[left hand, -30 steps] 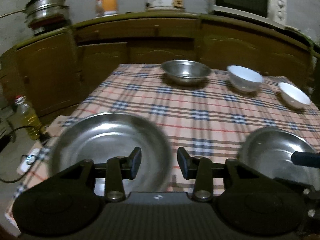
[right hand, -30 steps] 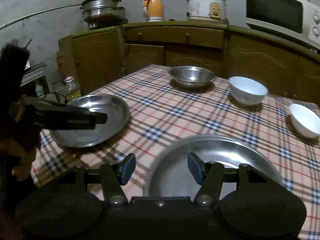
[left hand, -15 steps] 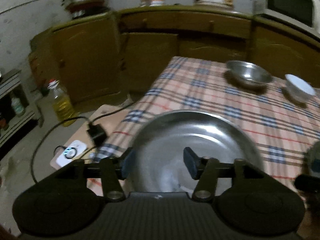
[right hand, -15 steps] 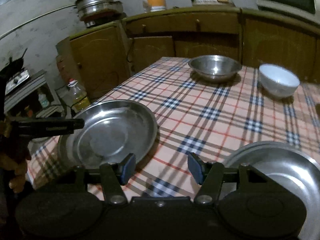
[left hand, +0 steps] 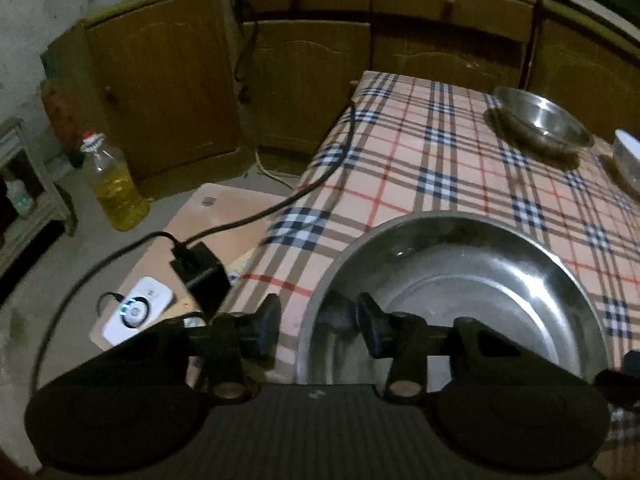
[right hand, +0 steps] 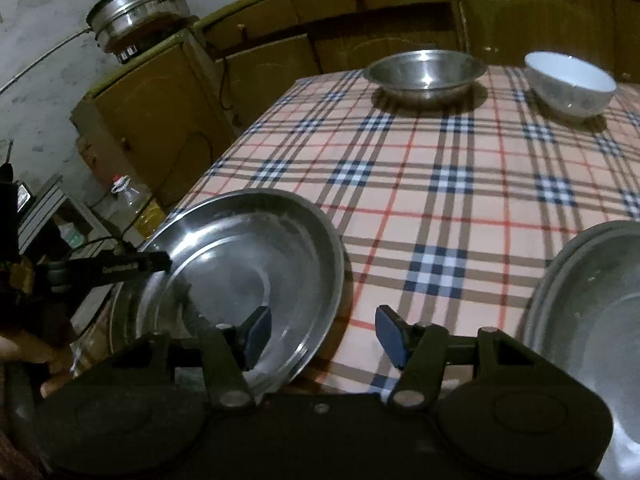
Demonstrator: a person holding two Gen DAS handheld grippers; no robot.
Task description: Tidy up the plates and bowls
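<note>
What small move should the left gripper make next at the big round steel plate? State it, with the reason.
Probably close the left gripper fully on the big round steel plate's near rim. Its jaws have just been closing and the rim sits between the pads, yet a gap shows beside it, and the plate lies flat on the checked tablecloth.

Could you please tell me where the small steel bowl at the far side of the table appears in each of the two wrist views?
Left wrist view: the small steel bowl sits at the upper right, near the table's far edge.
Right wrist view: it sits at top centre, left of the white bowl.
Shared landmark: the large steel plate at the table's near left corner, low left of centre in the right wrist view.
</note>
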